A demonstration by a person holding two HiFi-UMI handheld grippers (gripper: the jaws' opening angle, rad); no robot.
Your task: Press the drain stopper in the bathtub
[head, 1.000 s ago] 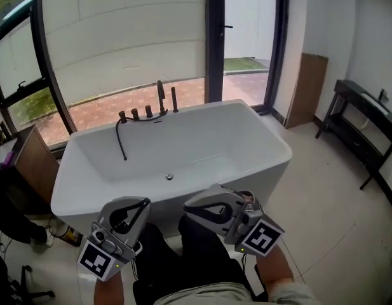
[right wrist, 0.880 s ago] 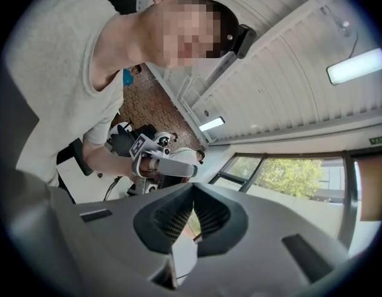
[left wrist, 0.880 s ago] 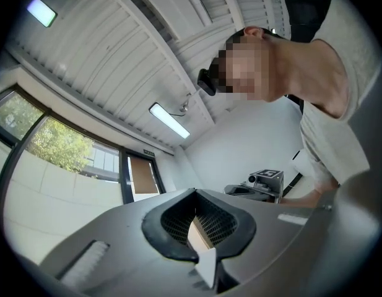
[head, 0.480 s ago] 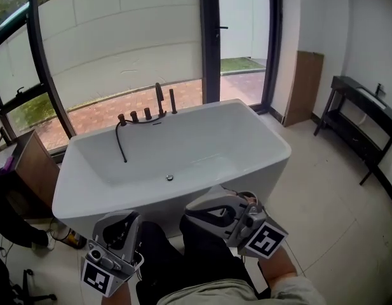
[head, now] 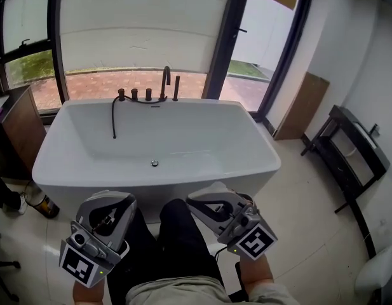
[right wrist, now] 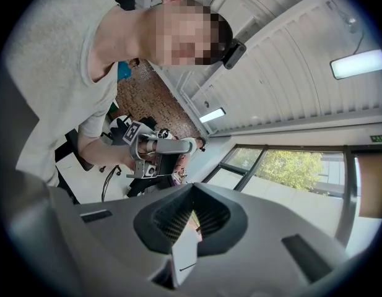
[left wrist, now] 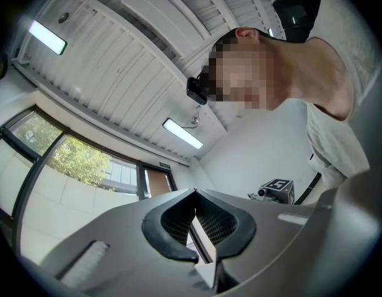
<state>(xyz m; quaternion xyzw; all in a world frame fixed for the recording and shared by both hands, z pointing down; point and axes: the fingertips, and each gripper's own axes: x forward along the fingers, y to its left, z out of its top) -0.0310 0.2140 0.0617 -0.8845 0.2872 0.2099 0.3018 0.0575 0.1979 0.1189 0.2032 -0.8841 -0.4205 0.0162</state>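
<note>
Faces the white bathtub (head: 246,142) square on, its long side running across the head view. Finds the drain stopper (head: 155,163), a small round metal cap, on the tub floor close to the near wall, in line with the faucet set (head: 151,94) on the far rim. Puts it ahead of and below both tools, beyond the near rim, roughly midway between them sideways and perhaps a shade toward the left. No long axis to allow for, being round.

Holds the left gripper (head: 110,207) low over the lap, tilted up toward the face rather than at the tub, jaw tips brought together on nothing. Holds the right gripper (head: 211,207) likewise, tips meeting, empty.

Cannot tell whether the cap sits raised or pressed down. Fits a stance ahead of a reach as well as one after it. Any reach would mean turning a wrist over, forward past the rim, then down.
</note>
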